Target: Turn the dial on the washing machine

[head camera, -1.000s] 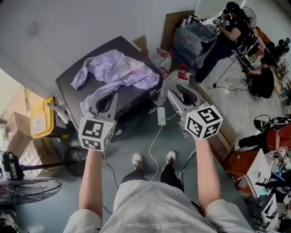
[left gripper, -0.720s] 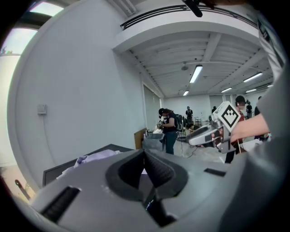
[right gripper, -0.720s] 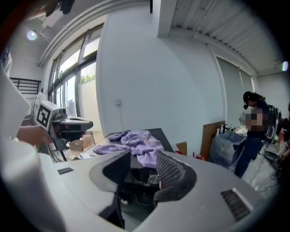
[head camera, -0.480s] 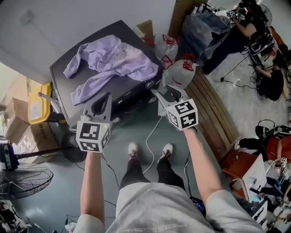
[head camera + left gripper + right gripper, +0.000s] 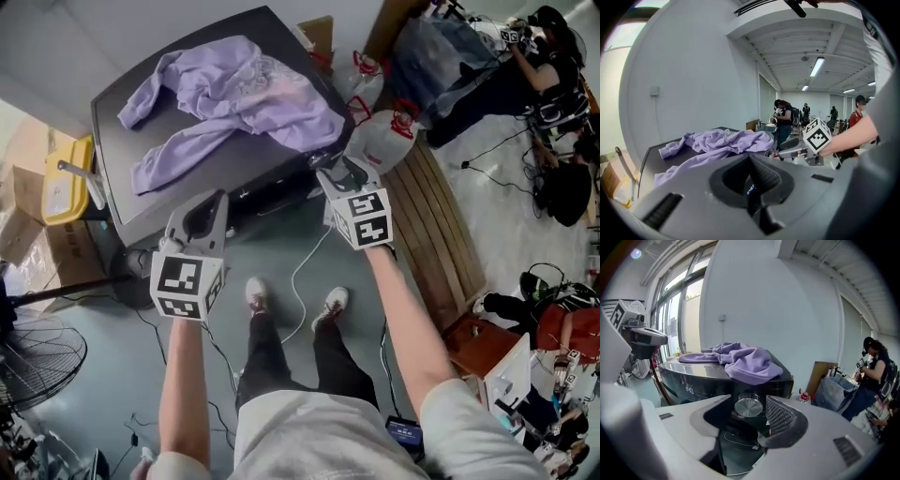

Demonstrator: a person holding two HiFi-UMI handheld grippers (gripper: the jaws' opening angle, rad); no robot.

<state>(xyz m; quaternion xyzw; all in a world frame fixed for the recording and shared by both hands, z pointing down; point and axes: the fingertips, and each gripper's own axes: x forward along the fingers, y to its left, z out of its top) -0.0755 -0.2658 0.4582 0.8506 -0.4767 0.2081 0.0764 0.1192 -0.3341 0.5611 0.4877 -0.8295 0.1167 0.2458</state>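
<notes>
My right claw (image 5: 339, 171), jaws just opening, hangs released before the dial (image 5: 748, 406) on the front of the washing machine (image 5: 234, 159), not touching it. My left claw (image 5: 214, 199) is clenched on nothing. If I close off-centre, the pads may slip off the smooth metal.

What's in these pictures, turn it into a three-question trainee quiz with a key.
1. True or false: the purple garment lies on the floor.
2. Whose jaws frame the dial: A the left gripper, B the right gripper?
3. Fill in: the right gripper's jaws stand ____.
Key: 1 false, it lies on the washing machine. 2 B. 3 open; they have just been opening, the dial ahead between them, not gripped.
</notes>
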